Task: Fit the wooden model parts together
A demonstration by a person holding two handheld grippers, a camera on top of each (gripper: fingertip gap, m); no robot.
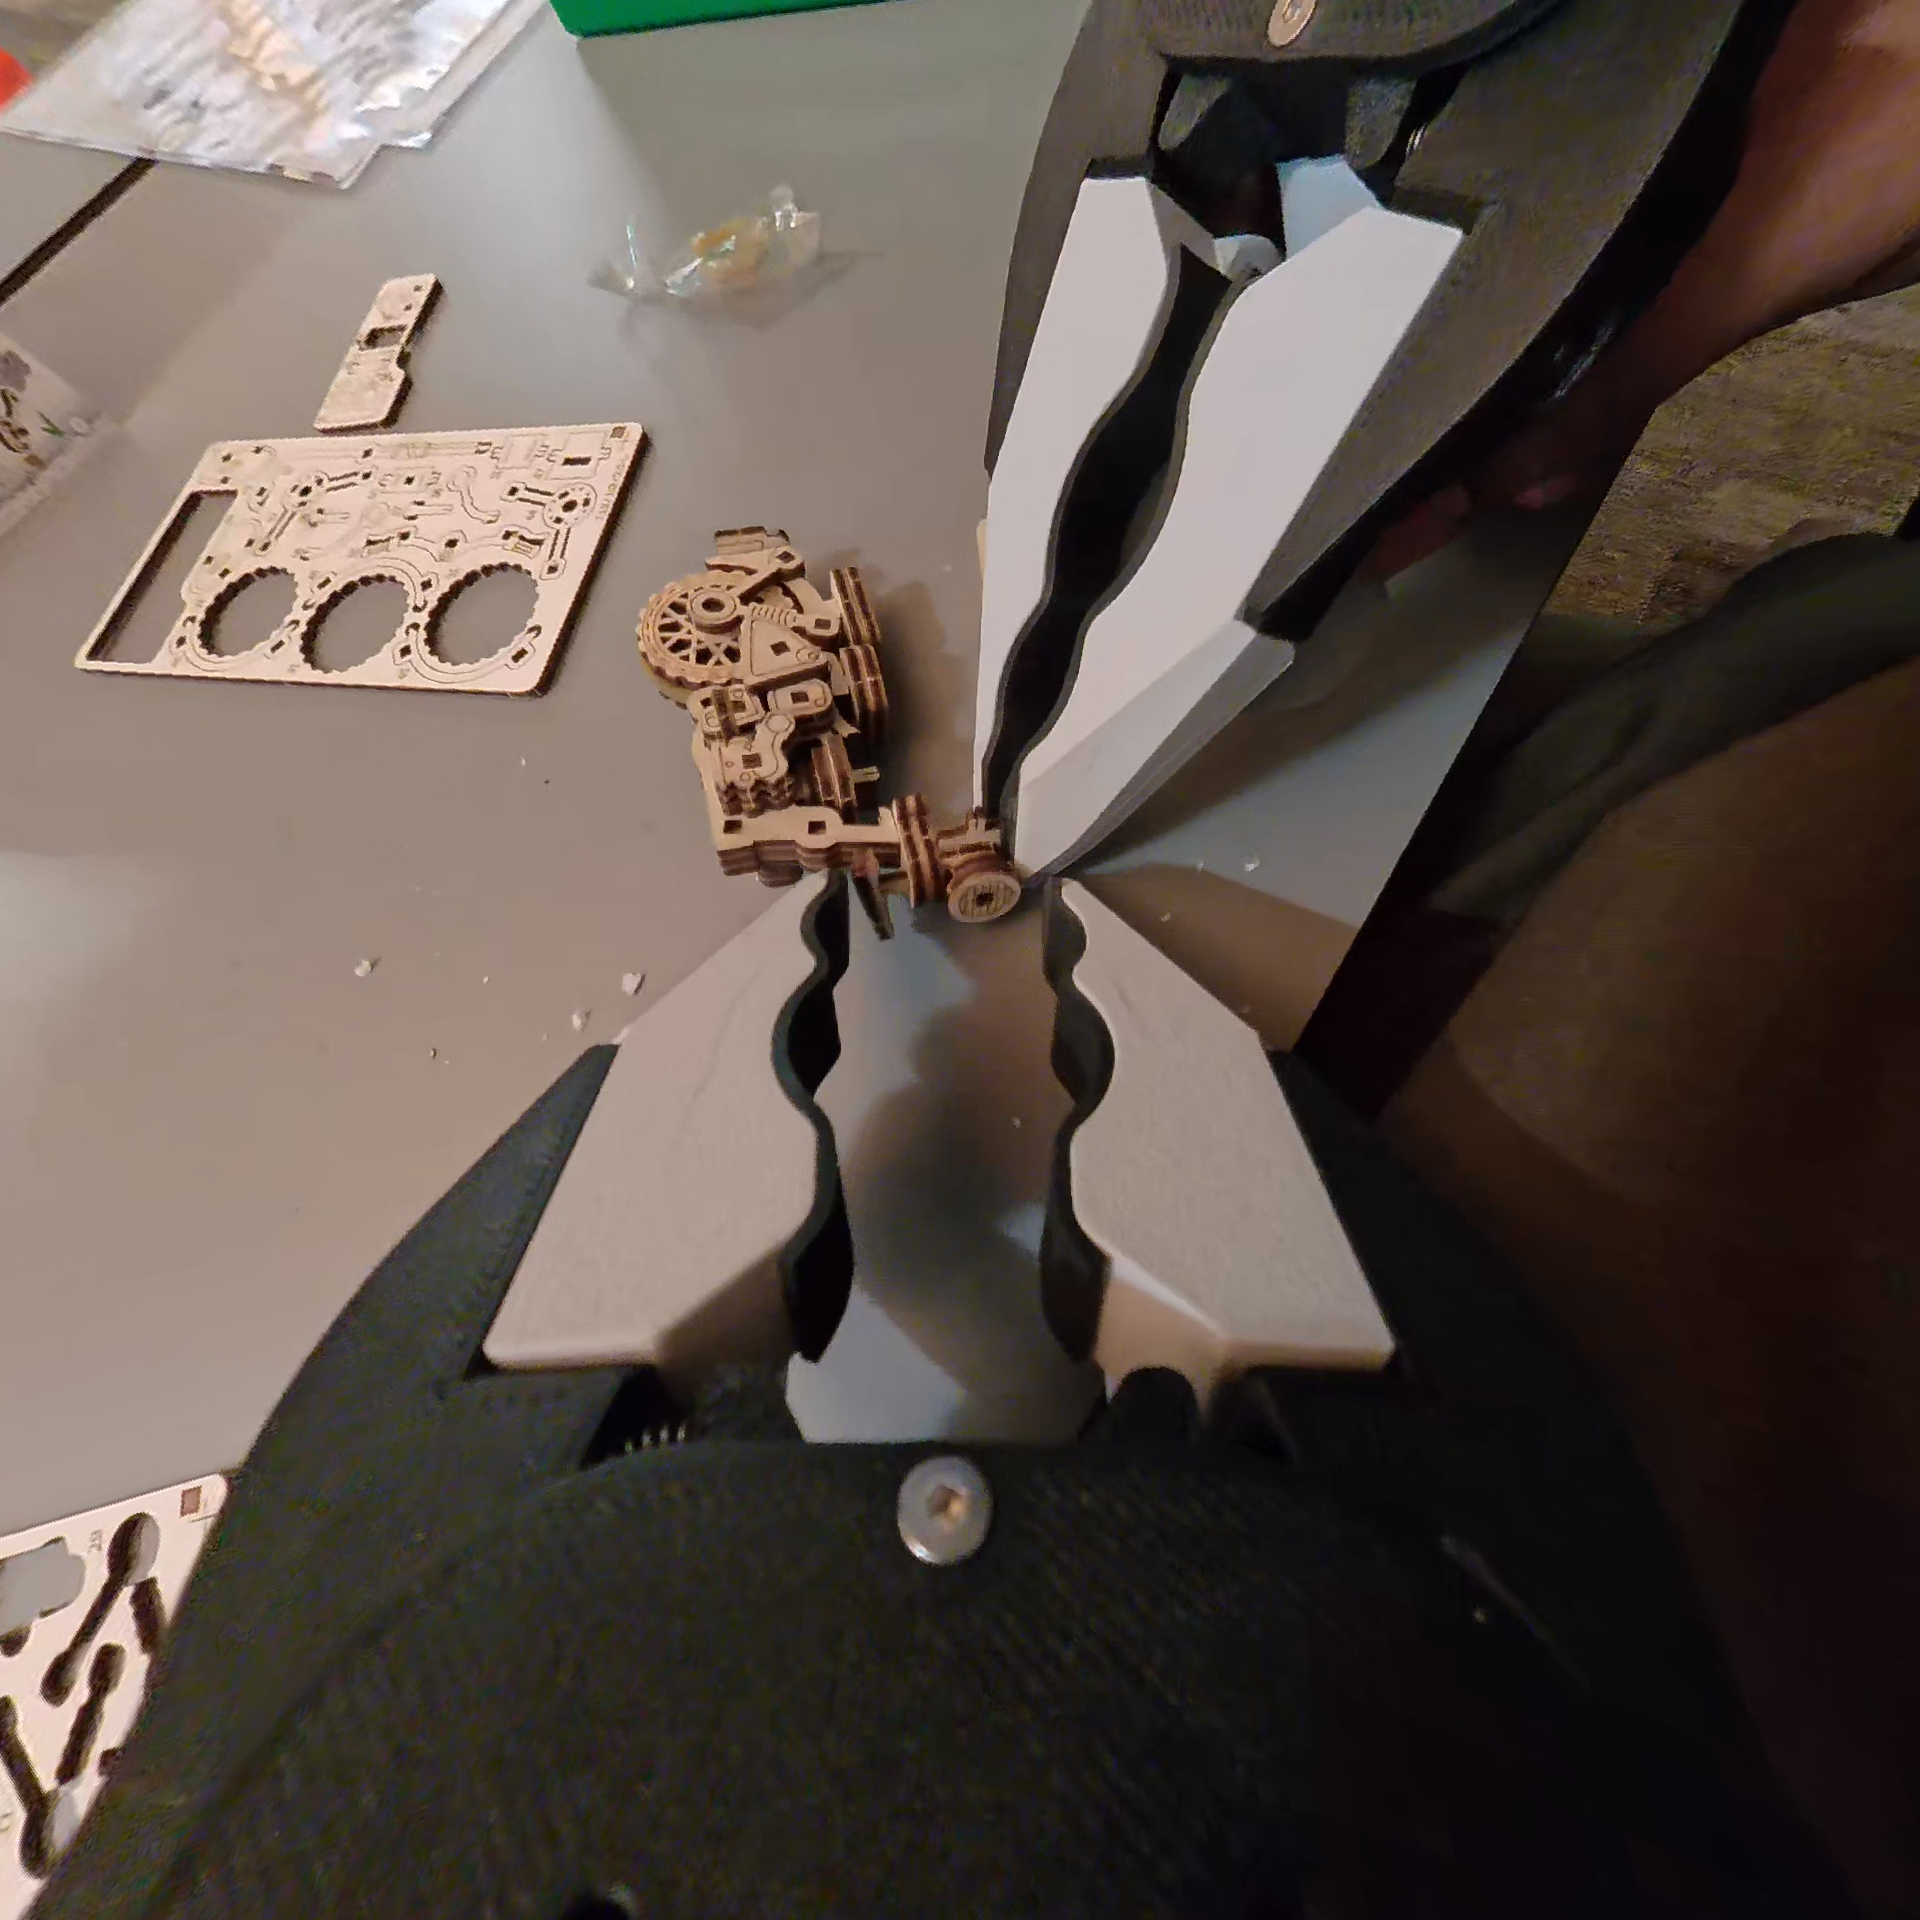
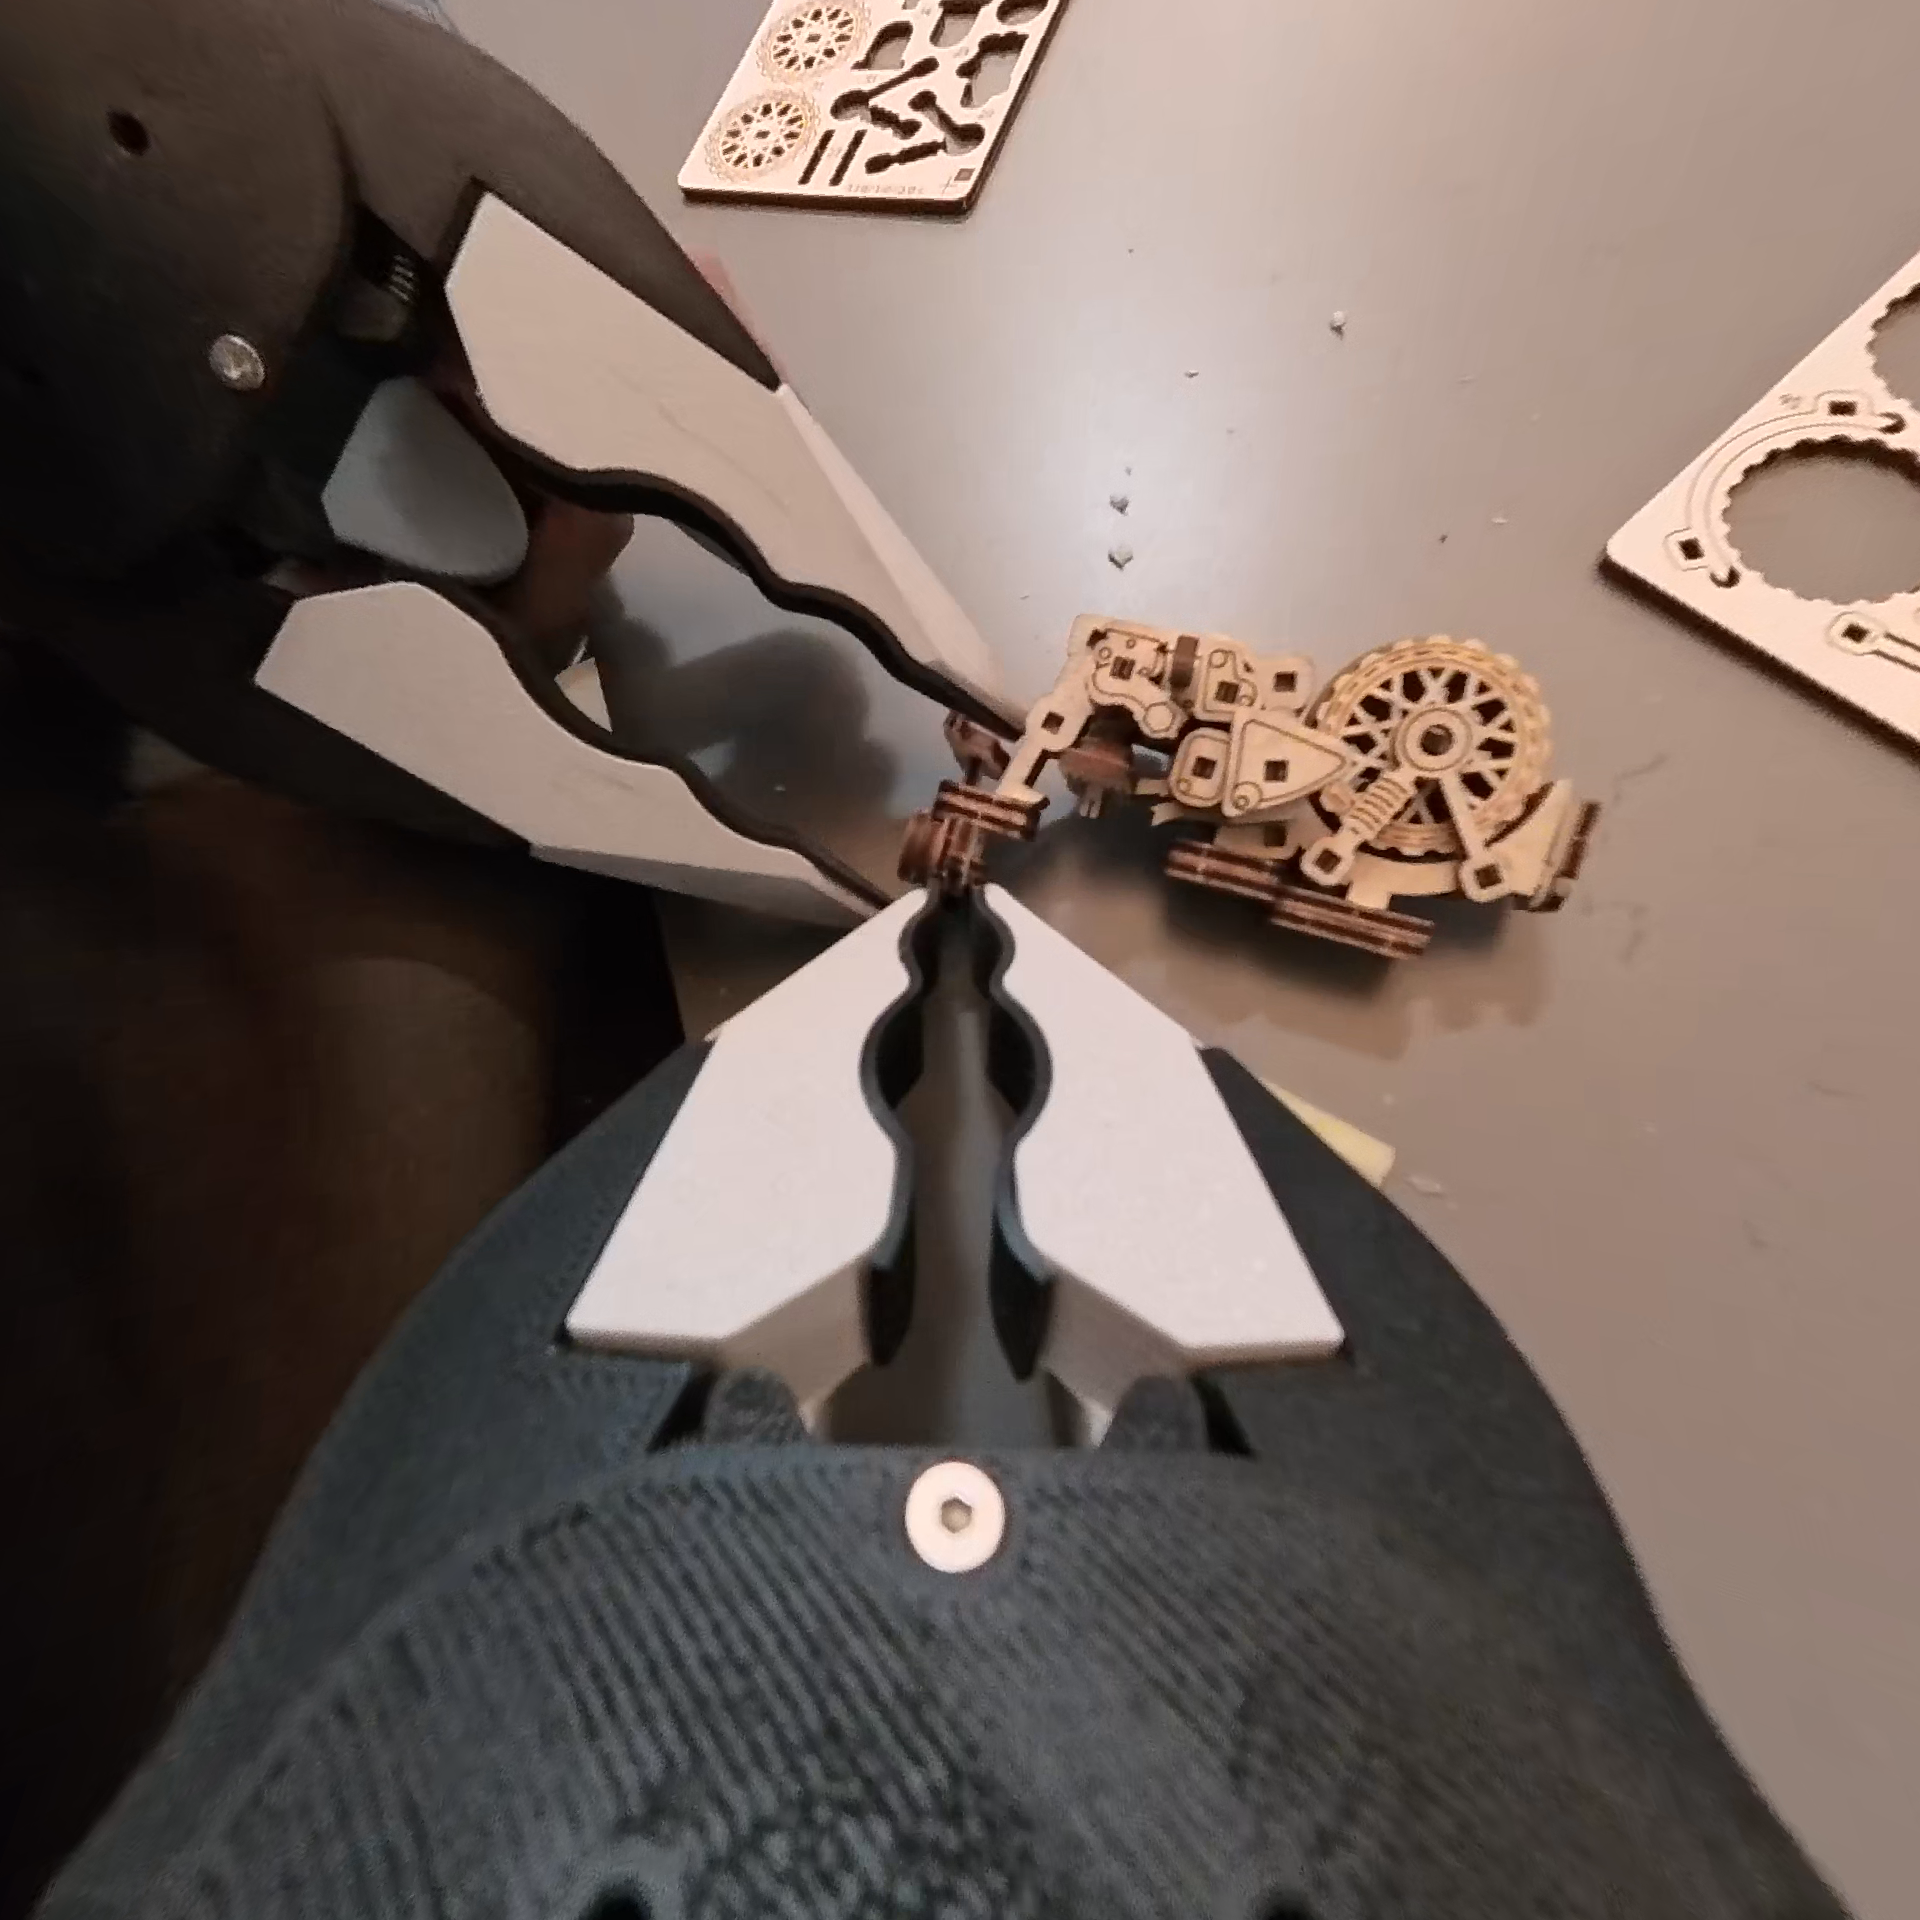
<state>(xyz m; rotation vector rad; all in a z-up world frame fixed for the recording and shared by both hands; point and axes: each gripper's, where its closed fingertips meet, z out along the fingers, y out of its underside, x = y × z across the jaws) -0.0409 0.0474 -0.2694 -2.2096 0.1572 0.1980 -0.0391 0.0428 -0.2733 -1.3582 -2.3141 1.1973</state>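
Note:
A partly built wooden motorcycle model lies on its side on the grey table; it also shows in the right wrist view. A small wooden hub piece sits at the model's front fork end. My right gripper is shut on this hub piece, and it comes in from above in the left wrist view. My left gripper is open, with its fingertips on either side of the fork end. In the right wrist view it reaches in from the upper left.
A wooden part sheet with three round holes lies left of the model, with a small sheet offcut behind it. A clear plastic bag and another punched sheet lie nearby. The table edge runs close on the right.

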